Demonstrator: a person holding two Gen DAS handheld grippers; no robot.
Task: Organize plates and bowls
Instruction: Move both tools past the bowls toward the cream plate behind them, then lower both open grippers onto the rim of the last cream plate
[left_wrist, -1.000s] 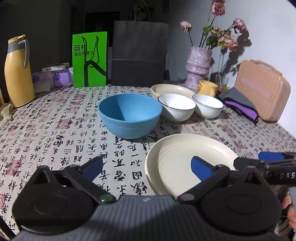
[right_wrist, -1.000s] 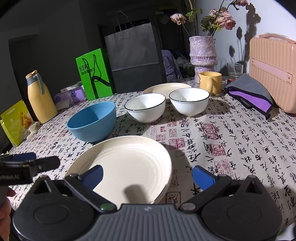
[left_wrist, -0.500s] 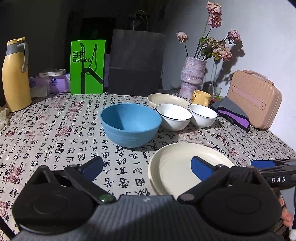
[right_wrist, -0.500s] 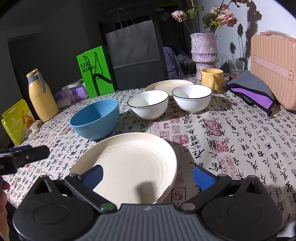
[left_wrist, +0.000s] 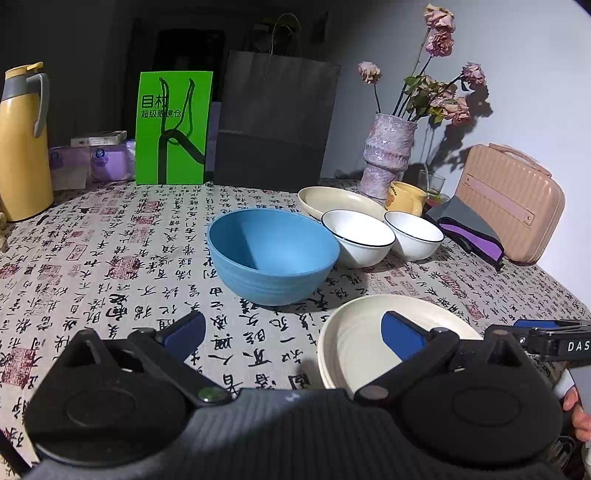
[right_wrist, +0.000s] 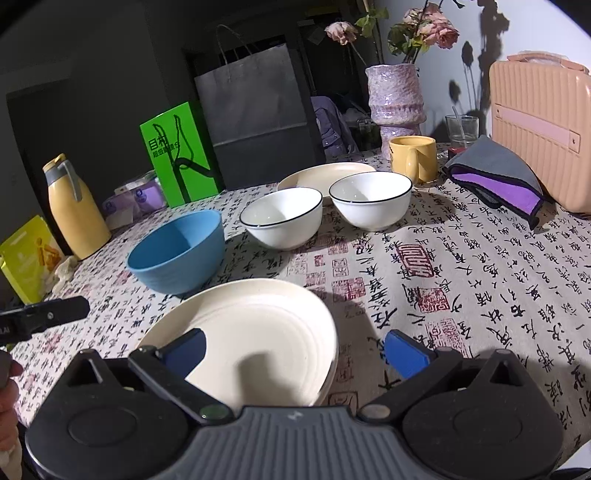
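Right wrist view: right gripper (right_wrist: 293, 350) fingers spread, empty, over near cream plate (right_wrist: 258, 332) on counter (right_wrist: 480, 277). Left gripper (left_wrist: 293, 334) likewise spread, empty. Blue bowl (right_wrist: 177, 251), two white bowls (right_wrist: 282, 216), far plate (right_wrist: 325, 177) beyond. Risk: shallow rim slipping from fingers.

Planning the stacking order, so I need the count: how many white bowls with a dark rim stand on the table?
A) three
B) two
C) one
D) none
B: two white bowls with dark rims stand side by side, between the blue bowl and the yellow mug.
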